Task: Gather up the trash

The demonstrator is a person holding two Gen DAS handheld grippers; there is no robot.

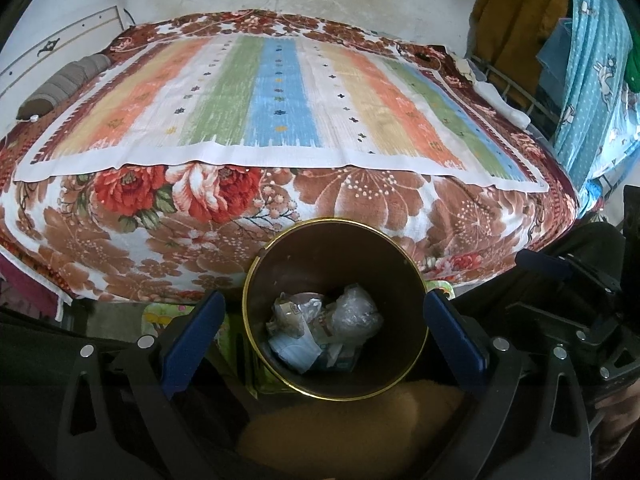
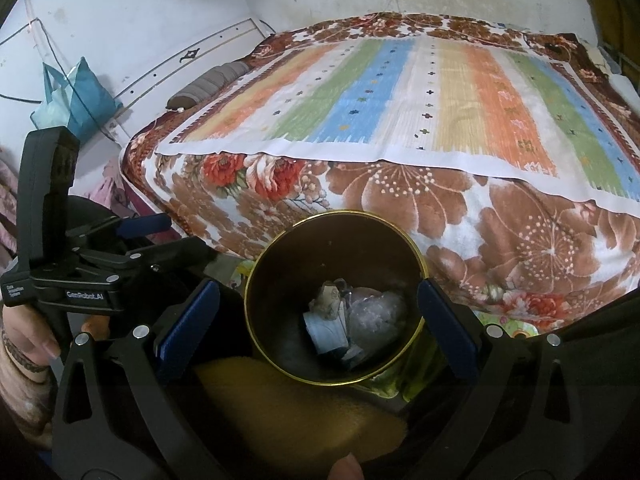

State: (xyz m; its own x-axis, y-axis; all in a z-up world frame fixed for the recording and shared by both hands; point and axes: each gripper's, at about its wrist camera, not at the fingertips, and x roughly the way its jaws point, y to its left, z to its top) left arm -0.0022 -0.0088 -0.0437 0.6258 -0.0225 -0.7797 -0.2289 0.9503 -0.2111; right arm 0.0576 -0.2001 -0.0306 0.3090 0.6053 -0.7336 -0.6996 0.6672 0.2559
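Observation:
A dark round bin with a gold rim [image 1: 256,276] stands on the floor before the bed; it also shows in the right wrist view [image 2: 416,252]. Inside lie crumpled trash pieces [image 1: 320,330]: a clear plastic wad, a pale blue mask and paper scraps, also seen in the right wrist view [image 2: 352,320]. My left gripper [image 1: 324,330] hovers above the bin, open and empty, blue pads on either side of the rim. My right gripper [image 2: 320,320] is also open and empty above the bin. The left gripper shows in the right wrist view [image 2: 142,230], at the left.
A bed with a floral blanket [image 1: 360,208] and a striped sheet [image 1: 276,100] fills the back. A grey bolster [image 1: 64,84] lies at its left. Clothes hang at the right [image 1: 592,80]. A teal bag [image 2: 76,96] hangs on the wall. A yellow-brown cushion [image 1: 352,432] lies below the bin.

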